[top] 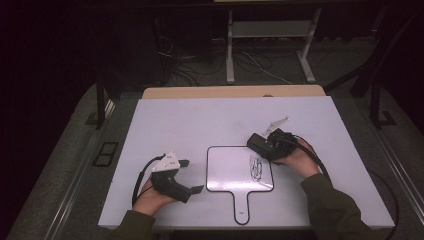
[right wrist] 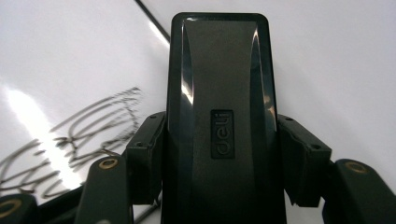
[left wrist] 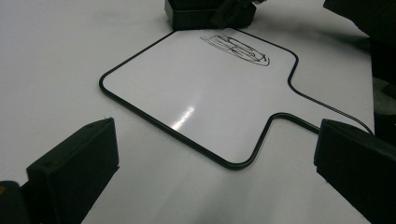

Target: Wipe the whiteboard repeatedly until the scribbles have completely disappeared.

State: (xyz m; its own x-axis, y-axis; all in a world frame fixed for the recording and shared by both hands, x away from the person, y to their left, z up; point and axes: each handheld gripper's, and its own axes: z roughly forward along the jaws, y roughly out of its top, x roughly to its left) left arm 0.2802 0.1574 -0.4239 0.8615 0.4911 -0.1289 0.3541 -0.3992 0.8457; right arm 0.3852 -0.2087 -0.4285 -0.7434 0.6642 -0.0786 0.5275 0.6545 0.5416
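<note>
Nearest the lens in the right gripper view is the black eraser, pinched at its long sides between the two jaws of the right gripper, its long axis running straight up the frame. Just to its left in that frame lie the scribbled marker lines on the small whiteboard, whose black edge crosses the upper middle of the frame.

In the high view the right gripper sits right of centre, at the upper right corner of the whiteboard, with the eraser pointing toward the left of the frame. The scribble lies just below it in the picture, near the board's right edge. So the coming wipe, as I judge it, calls for bringing the eraser down the frame onto the marks.

The left gripper rests on the table at the lower left, beside the board's left edge, its jaws spread wide and holding nothing. In the left gripper view the board lies between those jaws, farther off, with the scribble at the upper middle. The right hand is far nearer the marks than the left hand.
</note>
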